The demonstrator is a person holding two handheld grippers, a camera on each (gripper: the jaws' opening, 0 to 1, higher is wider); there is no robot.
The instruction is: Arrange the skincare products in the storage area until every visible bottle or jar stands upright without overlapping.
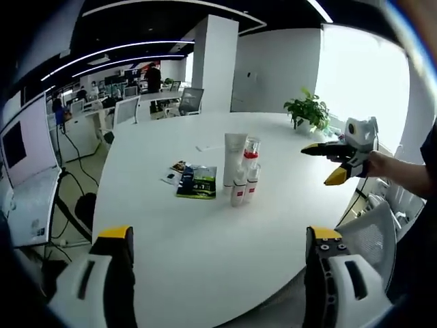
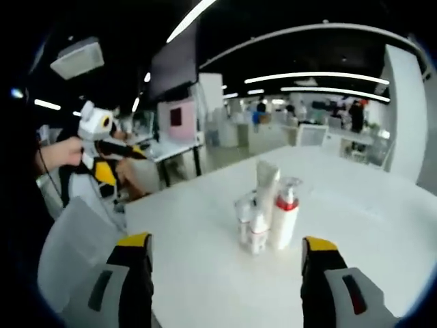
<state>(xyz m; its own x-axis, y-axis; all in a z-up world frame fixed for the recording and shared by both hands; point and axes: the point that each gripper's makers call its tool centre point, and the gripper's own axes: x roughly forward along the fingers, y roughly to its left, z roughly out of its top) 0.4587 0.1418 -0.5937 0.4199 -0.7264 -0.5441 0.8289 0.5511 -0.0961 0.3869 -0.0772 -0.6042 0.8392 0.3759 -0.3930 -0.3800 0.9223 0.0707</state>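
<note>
While both grippers hang off the table edge, nothing on the white round table [image 1: 171, 253] is being touched.

Left gripper: its own jaws rise spread wide at the near edge of the left gripper view [image 1: 217, 263], empty, well short of the products. It also appears at the far left of the right gripper view [image 2: 113, 154], held in a hand; from there I cannot tell its opening.

Right gripper: own jaws spread apart and empty in the right gripper view [image 2: 225, 270], with the products between and beyond them. It enters the left gripper view from the right [image 1: 331, 164], jaws parted, near but clear of the cluster.

Skincare products: one tight cluster near the table's middle. A tall white tube [image 1: 234, 158] stands at the back, a red-banded pump bottle [image 2: 285, 213] just beside it, and two small white bottles [image 2: 252, 229] in front. All look upright; whether they touch I cannot tell.

Other items: a green sachet [image 1: 198, 182] and a small card lie flat to the left of the cluster; a potted plant [image 1: 308, 109] stands at the far right edge.

Step in hand: approach, before any grasp, as I judge it.

Next move: probably bring the right gripper in around one front bottle and draw it clear of its neighbours, without knocking the tall tube.
</note>
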